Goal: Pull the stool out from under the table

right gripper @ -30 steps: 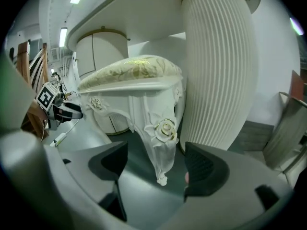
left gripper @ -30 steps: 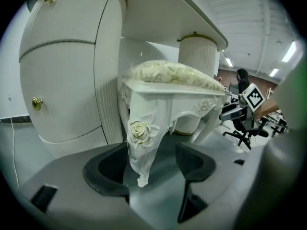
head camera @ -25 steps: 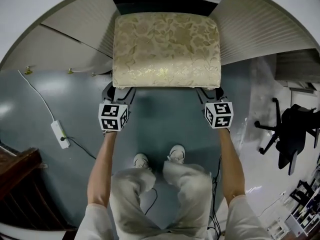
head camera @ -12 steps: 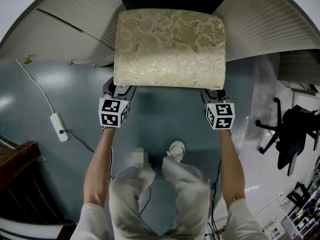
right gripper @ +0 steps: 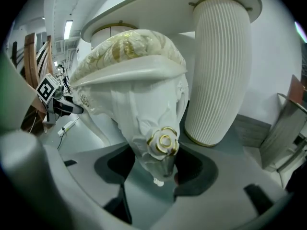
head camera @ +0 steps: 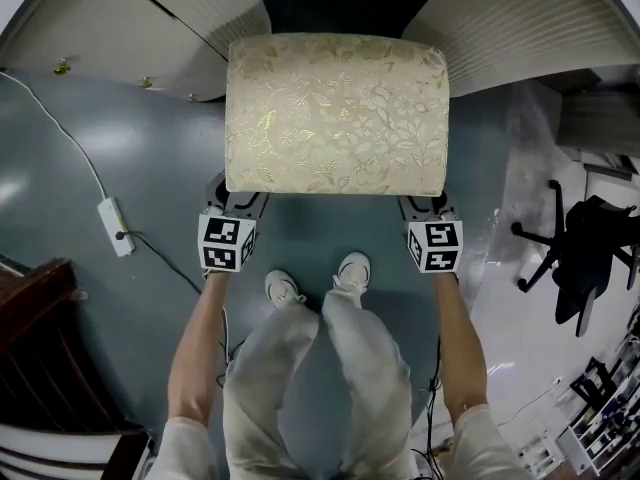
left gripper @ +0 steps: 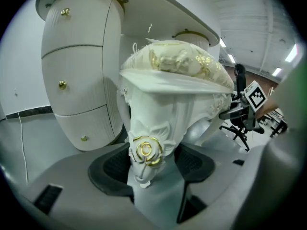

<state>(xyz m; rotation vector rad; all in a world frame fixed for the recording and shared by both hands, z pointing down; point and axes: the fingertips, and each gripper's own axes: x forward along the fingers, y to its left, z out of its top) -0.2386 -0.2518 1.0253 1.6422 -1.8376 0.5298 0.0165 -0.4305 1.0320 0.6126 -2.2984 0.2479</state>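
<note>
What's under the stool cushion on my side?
A carved white leg under each near corner: left leg gripped by the left tool, right leg by the right tool. The cushion covers the rest from above.

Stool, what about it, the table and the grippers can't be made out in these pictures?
- Head view: the stool seat hides its own legs and the jaws of the left hand-held gripper and the right hand-held gripper.
- Head view: the table top is cut off by the upper edge.
- Gripper views: each one grips a stool leg, but whether the feet touch the floor cannot be told.
</note>
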